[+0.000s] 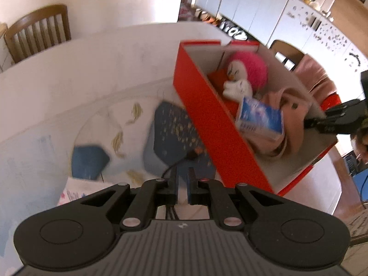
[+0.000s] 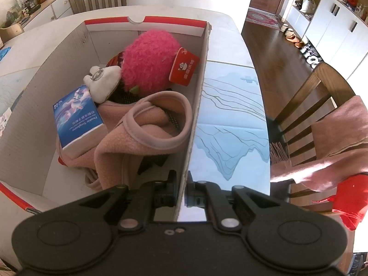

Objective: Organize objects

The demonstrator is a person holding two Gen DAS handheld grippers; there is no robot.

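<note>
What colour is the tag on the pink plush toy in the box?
Red tag with white print, clearest in the right wrist view.

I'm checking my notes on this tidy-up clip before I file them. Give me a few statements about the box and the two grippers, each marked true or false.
1. The right gripper is clamped on the wall of the red box. True.
2. The left gripper holds the blue tissue pack. False: its jaws are nearly closed with nothing between them, over the table, and the pack lies in the box.
3. A pink plush toy lies inside the box. True.
4. The box is empty apart from the toy. False: a pink garment and the tissue pack lie there too.
5. The toy carries a red tag. True.
</note>
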